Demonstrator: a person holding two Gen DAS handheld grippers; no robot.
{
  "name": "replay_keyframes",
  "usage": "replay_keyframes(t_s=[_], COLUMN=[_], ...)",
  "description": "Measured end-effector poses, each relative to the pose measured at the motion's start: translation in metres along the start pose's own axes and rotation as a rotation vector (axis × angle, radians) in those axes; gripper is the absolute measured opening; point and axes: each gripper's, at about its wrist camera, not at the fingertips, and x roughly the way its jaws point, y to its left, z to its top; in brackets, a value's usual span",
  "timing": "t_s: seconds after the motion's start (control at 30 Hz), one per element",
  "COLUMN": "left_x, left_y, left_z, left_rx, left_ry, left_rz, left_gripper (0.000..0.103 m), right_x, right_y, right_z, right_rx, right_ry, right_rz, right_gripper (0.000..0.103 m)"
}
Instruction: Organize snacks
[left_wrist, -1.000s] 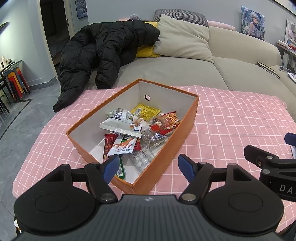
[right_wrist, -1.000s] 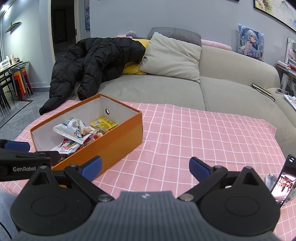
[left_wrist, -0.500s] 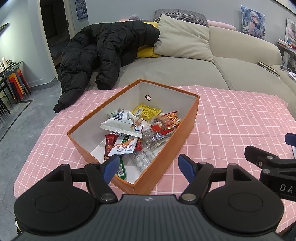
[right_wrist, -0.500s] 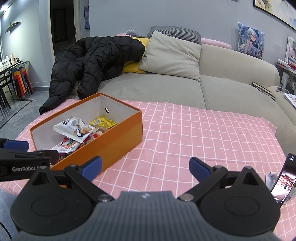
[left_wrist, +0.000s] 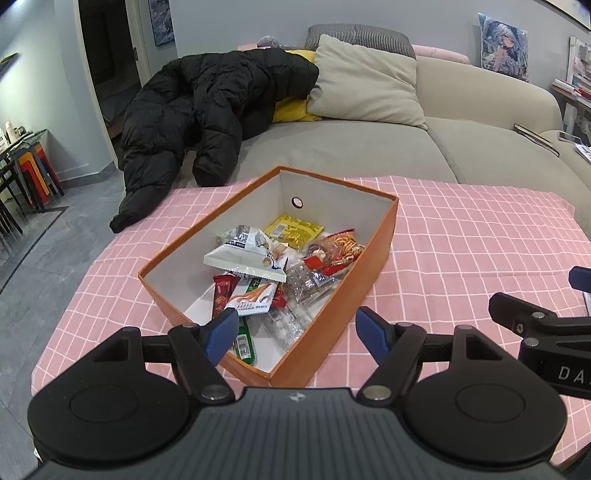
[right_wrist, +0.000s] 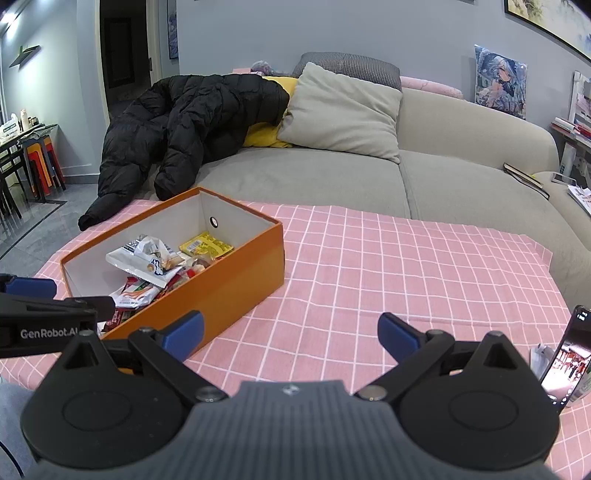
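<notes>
Both grippers — left (left_wrist: 295, 328) and right (right_wrist: 291, 332) — are hovering with jaws apart, holding nothing; snacks (left_wrist: 258, 273) are lying piled inside the orange box (left_wrist: 373, 258) on the tablecloth (right_wrist: 406, 266).

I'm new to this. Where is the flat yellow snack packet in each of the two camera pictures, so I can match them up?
Left wrist view: the flat yellow snack packet lies just above centre, at the far end of the orange cardboard box.
Right wrist view: the packet sits left of centre, in the same far end.
Shared landmark: the round hole in the box's far wall, just above the packet.
</notes>
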Motion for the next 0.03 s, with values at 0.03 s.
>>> replay_keyframes(t_s=[0.03], left_x=[-0.0002], left_y=[-0.0006], left_z=[0.0006], left_rx=[-0.001], left_ry=[0.000], left_rz=[0.000], left_gripper=[0.085], right_x=[-0.0001], right_y=[0.0000], right_z=[0.0000], right_rx=[0.000], right_ry=[0.000], right_rz=[-0.001], right_gripper=[0.097])
